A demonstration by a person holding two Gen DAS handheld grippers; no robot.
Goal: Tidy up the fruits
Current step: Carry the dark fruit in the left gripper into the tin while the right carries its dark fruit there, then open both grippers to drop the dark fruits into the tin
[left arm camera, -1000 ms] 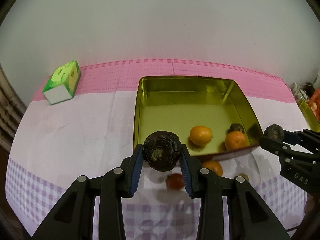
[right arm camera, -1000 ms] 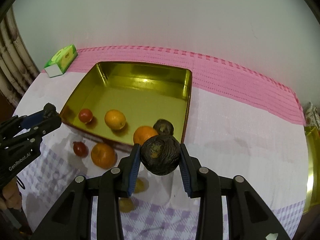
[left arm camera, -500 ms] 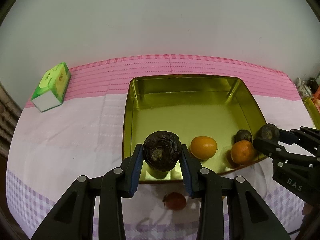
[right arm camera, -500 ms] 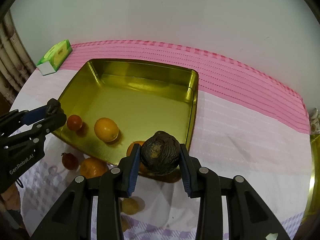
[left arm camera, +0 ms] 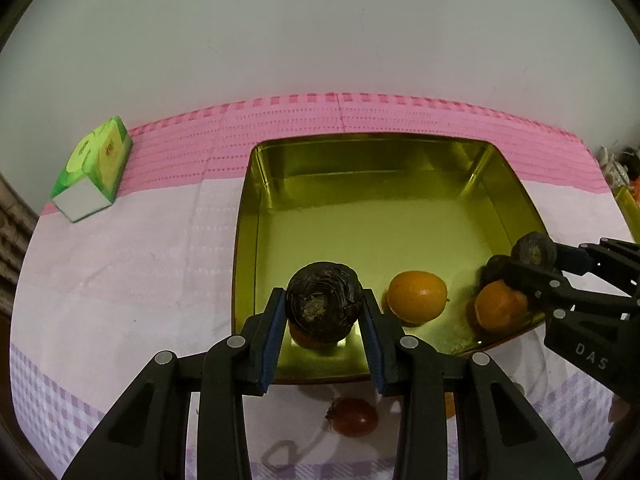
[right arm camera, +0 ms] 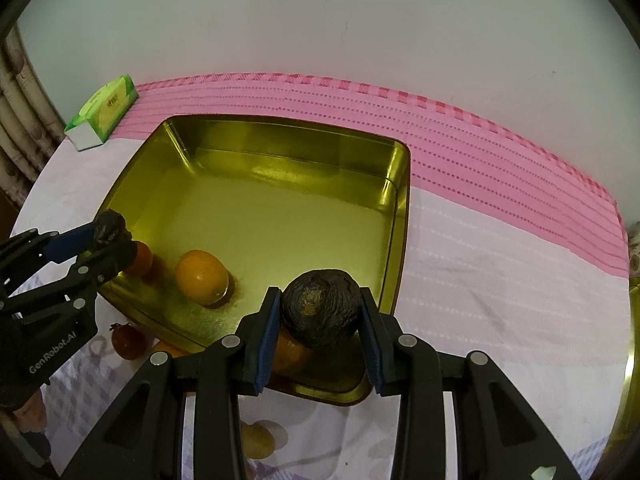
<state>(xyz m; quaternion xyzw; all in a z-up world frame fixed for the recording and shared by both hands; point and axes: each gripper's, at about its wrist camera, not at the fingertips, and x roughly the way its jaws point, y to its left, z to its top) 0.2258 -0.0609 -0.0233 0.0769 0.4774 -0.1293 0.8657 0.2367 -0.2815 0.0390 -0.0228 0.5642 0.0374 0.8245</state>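
Pink-and-white cloth [left arm camera: 120, 264] covers the table under a plain wall, with a green tissue box [left arm camera: 94, 168] at the far left. Both grippers hover over the gold tray's [right arm camera: 400, 216] near edge: the left gripper [left arm camera: 323, 320] clamps a dark wrinkled fruit [left arm camera: 324, 306], the right gripper [right arm camera: 318, 322] another dark fruit [right arm camera: 320, 308] (equally shrivelled). Inside lie oranges [left arm camera: 417, 298]; a red fruit [left arm camera: 354, 416] sits outside.

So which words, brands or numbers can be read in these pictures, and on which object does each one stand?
"GenRobot.AI": on the black body of the left gripper, seen from the right wrist.
"DAS": on the black body of the right gripper, seen from the left wrist; the rest is cut off.
Print on the green tissue box: too small and blurred to read.
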